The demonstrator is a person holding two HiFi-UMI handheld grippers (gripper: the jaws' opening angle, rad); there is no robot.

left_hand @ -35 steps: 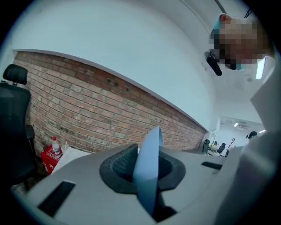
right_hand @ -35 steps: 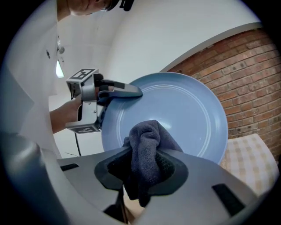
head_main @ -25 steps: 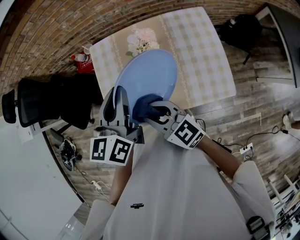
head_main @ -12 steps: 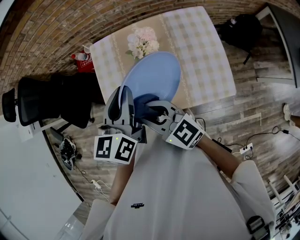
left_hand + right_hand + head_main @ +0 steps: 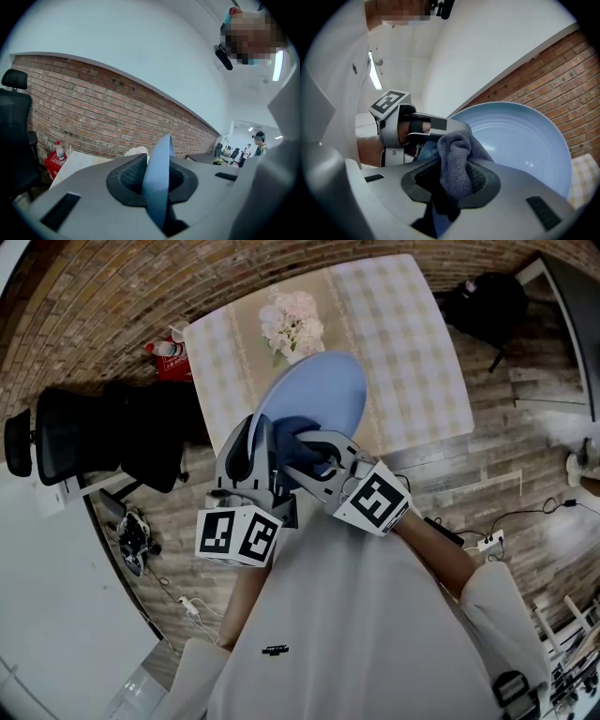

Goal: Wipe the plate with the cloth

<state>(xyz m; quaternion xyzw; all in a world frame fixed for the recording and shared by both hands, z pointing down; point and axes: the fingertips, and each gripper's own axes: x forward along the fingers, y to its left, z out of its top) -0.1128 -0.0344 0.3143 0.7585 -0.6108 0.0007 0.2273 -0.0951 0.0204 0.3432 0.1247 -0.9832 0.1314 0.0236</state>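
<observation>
Shifted slightly up and right since 1.0 s ago: plate, cloth and both grippers together. Checked table [image 5: 412, 352] lies beneath. Blue plate [image 5: 323, 390] is held tilted above the table's near edge, its lower rim pinched between the left gripper [image 5: 259, 448] jaws. Right gripper [image 5: 314, 457] jaws are clamped on the dark blue cloth [image 5: 292, 448], which is pressed against the plate's concave face, low down.

The person wears a white shirt [image 5: 356, 634] with a small dark chest logo [image 5: 274, 650] and wide sleeves [image 5: 502, 601]. The left gripper [image 5: 261, 432] and right gripper [image 5: 314, 457] are grey shells with black textured pads [image 5: 125, 177], each bearing a white cube [image 5: 239, 535] with black square markers.
</observation>
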